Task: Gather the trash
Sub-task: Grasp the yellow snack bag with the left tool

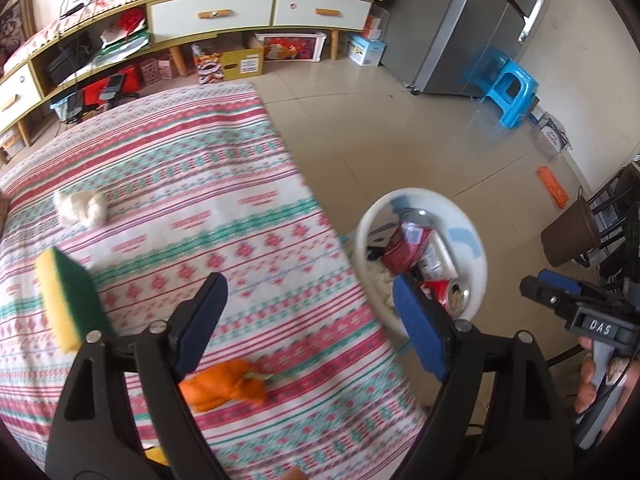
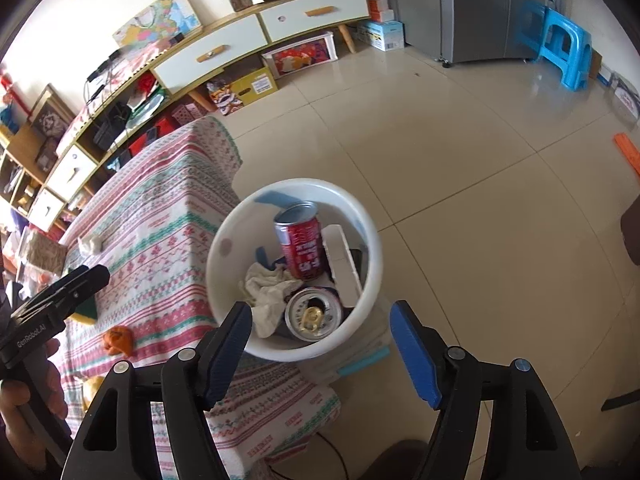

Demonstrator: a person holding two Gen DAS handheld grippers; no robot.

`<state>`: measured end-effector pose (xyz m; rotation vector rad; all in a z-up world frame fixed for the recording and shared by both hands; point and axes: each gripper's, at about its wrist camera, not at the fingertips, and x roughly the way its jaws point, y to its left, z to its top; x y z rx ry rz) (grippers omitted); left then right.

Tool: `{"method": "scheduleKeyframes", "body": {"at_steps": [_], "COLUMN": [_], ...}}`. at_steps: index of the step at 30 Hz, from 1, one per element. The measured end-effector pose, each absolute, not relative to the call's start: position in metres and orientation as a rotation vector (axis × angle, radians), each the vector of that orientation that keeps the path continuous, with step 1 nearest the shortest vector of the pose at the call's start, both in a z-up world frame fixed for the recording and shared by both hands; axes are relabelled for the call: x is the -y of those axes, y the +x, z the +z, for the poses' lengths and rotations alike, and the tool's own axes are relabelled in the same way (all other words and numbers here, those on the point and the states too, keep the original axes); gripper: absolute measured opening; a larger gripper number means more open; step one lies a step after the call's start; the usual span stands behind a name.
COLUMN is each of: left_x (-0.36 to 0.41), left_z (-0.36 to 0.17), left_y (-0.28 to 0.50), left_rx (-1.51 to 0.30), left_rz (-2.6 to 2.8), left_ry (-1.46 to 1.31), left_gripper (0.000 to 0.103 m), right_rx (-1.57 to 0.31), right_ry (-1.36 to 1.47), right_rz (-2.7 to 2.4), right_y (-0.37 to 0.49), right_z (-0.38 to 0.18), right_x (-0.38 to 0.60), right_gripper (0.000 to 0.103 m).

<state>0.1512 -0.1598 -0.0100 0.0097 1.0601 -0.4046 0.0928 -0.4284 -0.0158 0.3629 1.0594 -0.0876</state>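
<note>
left tongs released, empty, over the worktop | right tongs released, empty, above the bin | orange peel, tissue wad, sponge remain on the cloth | risk: blurred, fast approach could knock the peel off the edge | only the right view shows the bin's cans and crumpled paper fully

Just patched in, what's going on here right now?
A person is clearing trash off the patterned tablecloth into the white bin on the floor beside it. Both tools are open and hold nothing: the right tool hangs over the bin, which holds two cans and crumpled paper. The left tool is over the table, where orange scrap, sponge and white wad remain.
</note>
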Motion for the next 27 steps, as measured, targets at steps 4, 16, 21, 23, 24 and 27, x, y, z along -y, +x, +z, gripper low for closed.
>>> {"method": "scheduleKeyframes", "body": {"at_steps": [4, 16, 21, 23, 24, 27], "left_x": [0.131, 0.044, 0.026, 0.020, 0.018, 0.018], "left_z": [-0.009, -0.033, -0.049, -0.055, -0.058, -0.068], "left_y": [0.140, 0.108, 0.094, 0.086, 0.082, 0.070], "left_rx": [-1.066, -1.160, -1.222, -1.236, -1.240, -1.245], "left_rz": [-0.358, -0.292, -0.364, -0.425, -0.452, -0.516], "left_ry": [0.019, 0.003, 0.019, 0.034, 0.046, 0.139], "left_gripper": [0.086, 0.090, 0.090, 0.090, 0.090, 0.090], "right_rx": [-1.045, -1.082, -1.108, -1.118, -1.123, -1.137], "right_ry": [0.342, 0.261, 0.192, 0.169, 0.155, 0.132], "right_rz": [-0.049, 0.034, 0.052, 0.058, 0.061, 0.062], "right_y": [0.092, 0.105, 0.100, 0.097, 0.095, 0.090], "right_z": [-0.009, -0.017, -0.026, -0.030, -0.032, -0.038], "right_x": [0.405, 0.338, 0.318, 0.314, 0.312, 0.309], "right_gripper": [0.080, 0.081, 0.082, 0.082, 0.082, 0.082]}}
